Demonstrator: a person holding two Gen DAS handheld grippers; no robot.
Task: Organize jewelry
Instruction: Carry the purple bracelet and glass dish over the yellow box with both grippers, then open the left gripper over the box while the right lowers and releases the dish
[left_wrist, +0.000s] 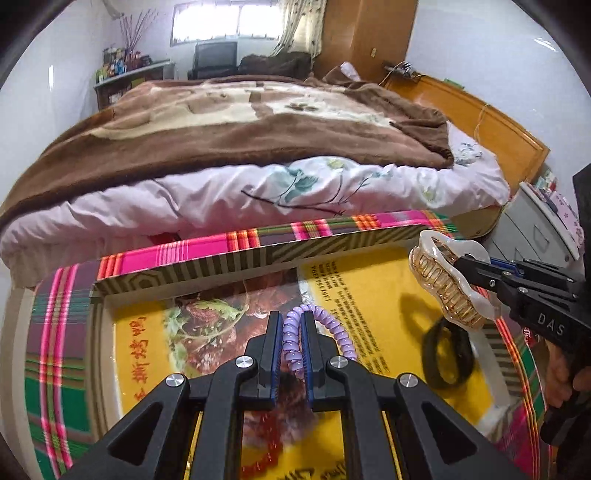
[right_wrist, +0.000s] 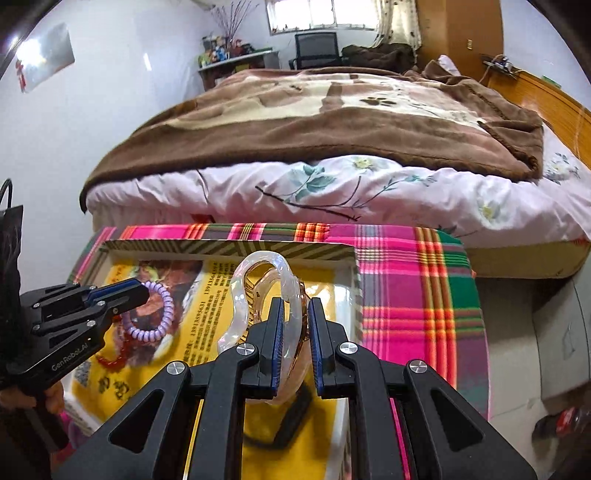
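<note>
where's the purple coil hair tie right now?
Clamped in the left gripper, the purple coil hair tie hangs over the yellow-lined box, with the hair claw in the right gripper to its right.

Two wrist cameras looked steeply down, close above a shallow box (left_wrist: 207, 266) (right_wrist: 229, 246); both shared it and, seemingly nearby, the bed (left_wrist: 258, 122) (right_wrist: 332, 122).

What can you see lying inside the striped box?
Inside the striped box: a black hair tie, red beads and a yellow printed sheet. Both grippers hide part of its floor.
</note>
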